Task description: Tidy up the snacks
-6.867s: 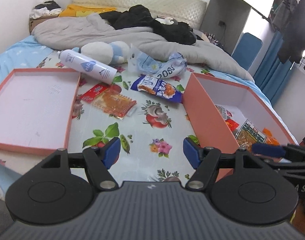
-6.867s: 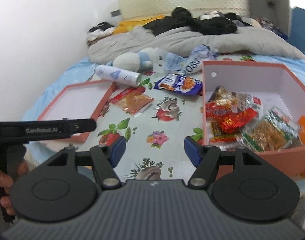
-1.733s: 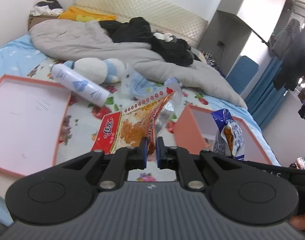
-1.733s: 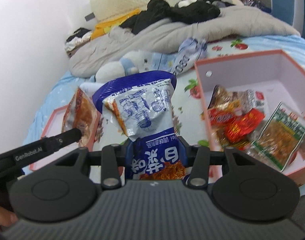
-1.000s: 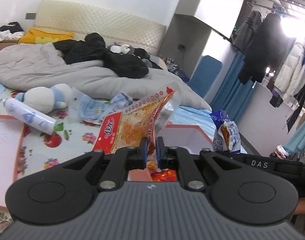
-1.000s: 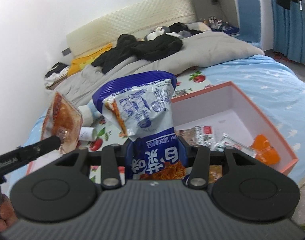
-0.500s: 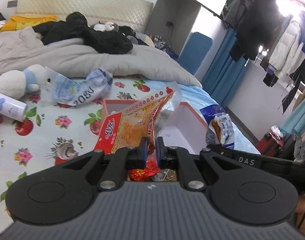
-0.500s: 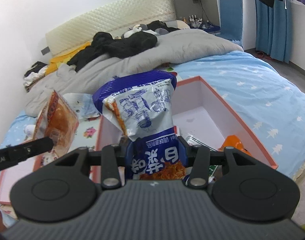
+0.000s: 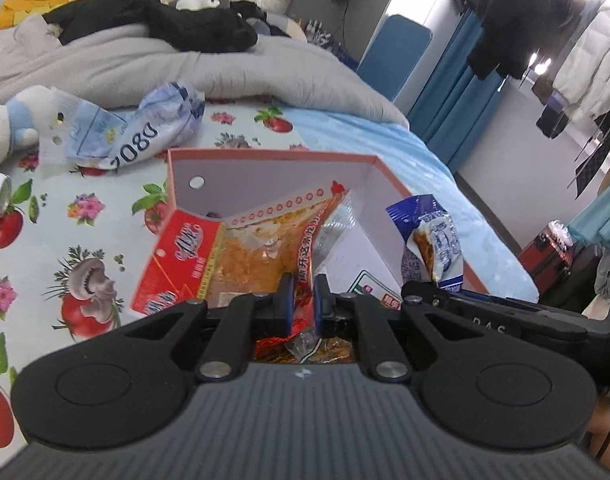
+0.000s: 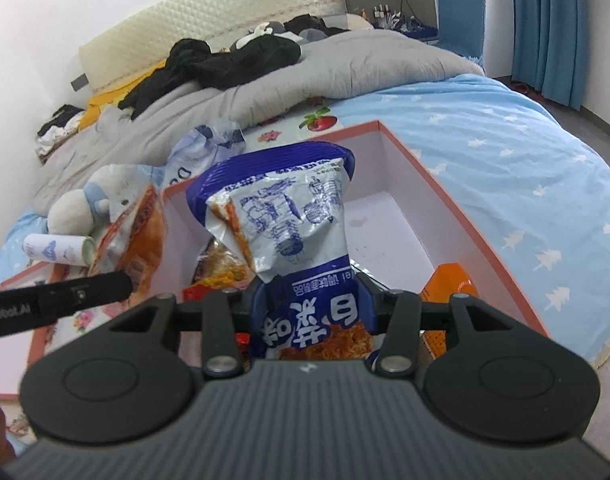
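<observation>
Two snack packets are held above an open pink box [image 9: 389,184] on a bed [image 10: 505,128] covered partly by a fruit-and-flower printed sheet [image 9: 85,216]. The left hand-held gripper [image 9: 304,300] is seen pressed nearly together, its blue pads pinching the lower edge of a red-and-clear snack packet [image 9: 241,248] filled with orange-coloured pieces; the packet is tilted over the box's near left corner. The right hand-held gripper [image 10: 311,312] is shown partly spread, with its pads clamped on the sides of a blue-and-white snack bag [image 10: 293,228], which is held upright over the box's interior. In the left wrist view the same blue bag [image 9: 433,244] is seen at the right, above the box's right wall. Several wrapped snacks [image 9: 305,346] are already piled at the near end of the box, and an orange packet [image 10: 449,284] is seen lying by its right wall. The far end of the box floor is bare white. Beyond the box, a crumpled blue-and-white plastic bag [image 9: 145,128], a plush toy [image 9: 13,124] and a white spray can [image 10: 59,250] are left on the sheet. A grey duvet [image 9: 145,60] with black clothing [image 9: 165,20] on it is bunched near the headboard.
</observation>
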{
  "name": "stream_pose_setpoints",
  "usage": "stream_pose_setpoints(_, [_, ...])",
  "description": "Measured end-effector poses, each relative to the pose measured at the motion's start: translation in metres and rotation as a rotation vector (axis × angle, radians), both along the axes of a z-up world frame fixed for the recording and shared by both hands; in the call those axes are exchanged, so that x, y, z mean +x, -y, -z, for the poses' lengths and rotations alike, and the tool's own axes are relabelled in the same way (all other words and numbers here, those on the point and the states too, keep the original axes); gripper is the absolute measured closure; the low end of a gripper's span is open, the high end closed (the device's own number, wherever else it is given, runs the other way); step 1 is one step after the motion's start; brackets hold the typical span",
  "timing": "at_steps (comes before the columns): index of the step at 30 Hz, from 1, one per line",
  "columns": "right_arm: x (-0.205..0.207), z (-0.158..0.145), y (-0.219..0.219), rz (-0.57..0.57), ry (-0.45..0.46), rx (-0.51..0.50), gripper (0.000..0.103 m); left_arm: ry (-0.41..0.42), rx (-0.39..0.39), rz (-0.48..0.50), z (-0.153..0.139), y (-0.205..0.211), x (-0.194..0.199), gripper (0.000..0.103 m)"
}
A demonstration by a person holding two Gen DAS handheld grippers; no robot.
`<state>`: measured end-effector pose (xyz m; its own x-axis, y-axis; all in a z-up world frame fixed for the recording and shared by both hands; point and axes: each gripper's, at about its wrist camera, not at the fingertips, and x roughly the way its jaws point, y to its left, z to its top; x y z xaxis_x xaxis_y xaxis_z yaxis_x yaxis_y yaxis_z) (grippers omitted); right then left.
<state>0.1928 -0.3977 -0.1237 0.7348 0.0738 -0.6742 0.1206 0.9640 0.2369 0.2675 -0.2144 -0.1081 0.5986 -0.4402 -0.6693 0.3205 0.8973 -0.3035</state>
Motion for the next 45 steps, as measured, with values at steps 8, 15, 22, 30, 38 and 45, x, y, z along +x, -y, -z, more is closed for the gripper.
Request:
stream_pose_setpoints(8, [0.024,0.032,0.012,-0.013,-0.075,0.036,0.053,-0.051,0.032,0.009,0.023,0.023,0.027,0.091])
stream_pose_setpoints(15, [0.031,0.043,0.019,-0.015,-0.098,0.088,0.052,-0.07,0.031,0.011,0.032,0.032,0.038,0.08])
stream_pose_setpoints(22, [0.026,0.04,0.02,-0.018,-0.086,0.118,0.033,-0.049,0.08,0.014,0.021,0.026,0.027,0.037])
stream_pose_setpoints(30, [0.001,-0.004,0.015,0.006,0.001,0.093,0.031,0.023,0.05,0.006,-0.024,0.003,0.001,0.037])
stream_pose_setpoints(38, [-0.037,-0.071,0.0,0.003,0.132,0.055,0.031,0.127,0.011,0.007,-0.079,-0.019,-0.047,0.037])
stream_pose_setpoints(45, [-0.074,-0.114,-0.017,0.0,0.221,0.042,0.031,0.194,-0.023,0.007,-0.117,-0.043,-0.086,0.037])
